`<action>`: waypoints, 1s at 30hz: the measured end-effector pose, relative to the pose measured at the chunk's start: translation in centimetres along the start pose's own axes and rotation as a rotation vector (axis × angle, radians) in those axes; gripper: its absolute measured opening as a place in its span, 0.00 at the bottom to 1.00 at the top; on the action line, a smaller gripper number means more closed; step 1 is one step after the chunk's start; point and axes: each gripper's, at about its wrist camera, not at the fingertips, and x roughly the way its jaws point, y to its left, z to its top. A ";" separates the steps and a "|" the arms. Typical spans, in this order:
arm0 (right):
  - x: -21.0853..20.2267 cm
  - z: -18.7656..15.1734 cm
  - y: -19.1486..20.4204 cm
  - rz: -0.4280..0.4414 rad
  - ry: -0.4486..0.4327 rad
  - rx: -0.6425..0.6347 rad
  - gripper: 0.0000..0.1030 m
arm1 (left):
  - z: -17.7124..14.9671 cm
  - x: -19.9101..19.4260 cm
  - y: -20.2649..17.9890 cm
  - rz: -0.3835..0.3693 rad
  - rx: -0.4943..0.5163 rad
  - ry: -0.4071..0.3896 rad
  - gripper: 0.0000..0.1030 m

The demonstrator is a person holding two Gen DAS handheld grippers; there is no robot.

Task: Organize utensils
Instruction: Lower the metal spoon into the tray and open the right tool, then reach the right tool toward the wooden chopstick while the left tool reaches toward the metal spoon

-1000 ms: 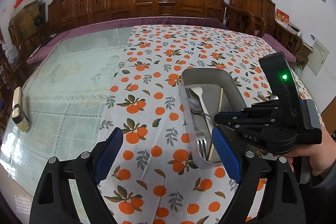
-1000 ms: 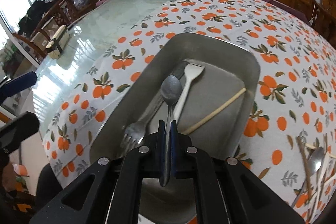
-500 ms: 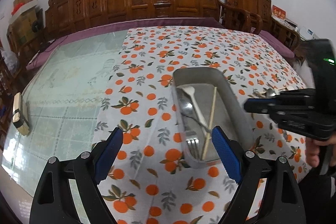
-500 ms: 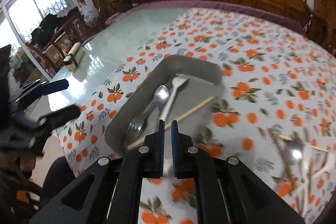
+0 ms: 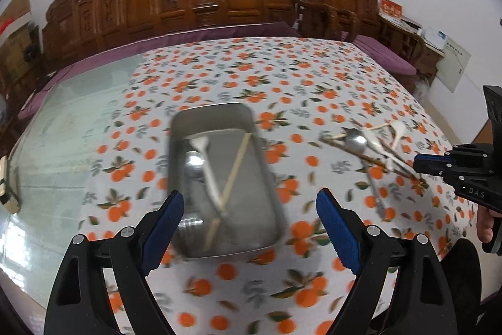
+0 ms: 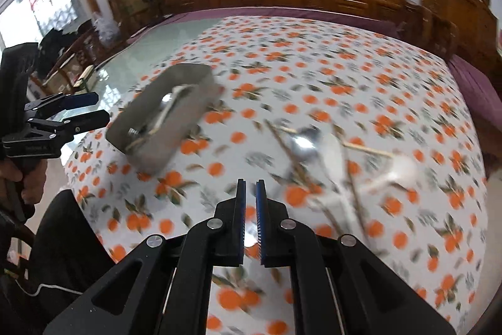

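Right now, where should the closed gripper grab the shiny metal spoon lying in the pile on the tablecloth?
Probably the metal spoon is best gripped on its thin handle, coming from above with jaws across it. The right gripper must open first. Crossing chopsticks crowd it, and blur hides details.

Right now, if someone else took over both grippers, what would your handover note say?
Left gripper: fingers wide apart, empty, hovering over the near end of the metal tray.
Right gripper: fingers shut, nothing between them, above the cloth beside the loose pile of utensils.
Done: the tray holds a metal spoon, a white utensil, a chopstick and what looks like a fork at its near end.
Left: the pile to the tray's right, with a metal spoon, white spoons and chopsticks. The view is blurred, so I cannot count them.
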 end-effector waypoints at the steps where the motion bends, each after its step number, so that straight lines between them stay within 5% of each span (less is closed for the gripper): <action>1: -0.5 -0.6 -0.7 -0.004 -0.003 0.011 0.08 | 0.0 0.5 -1.1 -0.005 0.005 0.008 0.80; 20: -2.0 -4.4 -6.8 -0.098 -0.018 0.102 0.16 | 0.0 8.1 -14.2 -0.075 0.154 0.124 0.80; 30: -2.0 -4.8 -8.1 -0.108 -0.017 0.133 0.16 | 0.5 12.5 -16.4 -0.105 0.137 0.220 0.41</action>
